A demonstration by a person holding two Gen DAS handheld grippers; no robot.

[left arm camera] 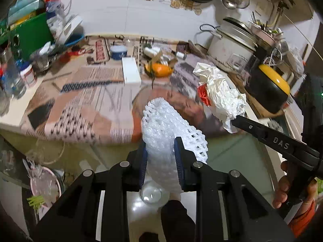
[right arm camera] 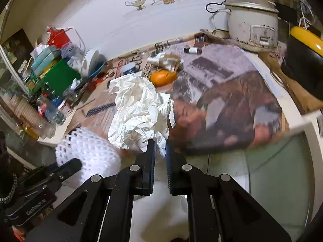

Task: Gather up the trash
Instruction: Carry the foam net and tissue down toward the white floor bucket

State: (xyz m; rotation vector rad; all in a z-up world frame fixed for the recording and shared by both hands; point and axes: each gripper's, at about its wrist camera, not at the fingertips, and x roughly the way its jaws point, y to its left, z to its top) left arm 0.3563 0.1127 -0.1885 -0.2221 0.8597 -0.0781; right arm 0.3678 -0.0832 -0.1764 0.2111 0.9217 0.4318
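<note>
Left hand-held gripper (left arm camera: 161, 153) clamped on white foam fruit net (left arm camera: 167, 125), right hand-held gripper (right arm camera: 160, 151) pinching crumpled white paper (right arm camera: 139, 109), both above newspaper-covered desk (left arm camera: 84, 100)

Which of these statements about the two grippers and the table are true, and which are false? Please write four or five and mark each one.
1. The left gripper is shut on the white foam net. True.
2. The right gripper is open and holds nothing. False: it is shut on the crumpled white paper.
3. An orange fruit lies on the newspaper that covers the table. True.
4. The rice cooker stands at the left end of the table. False: it stands at the right, near the wall.
5. Both held things are white. True.
</note>
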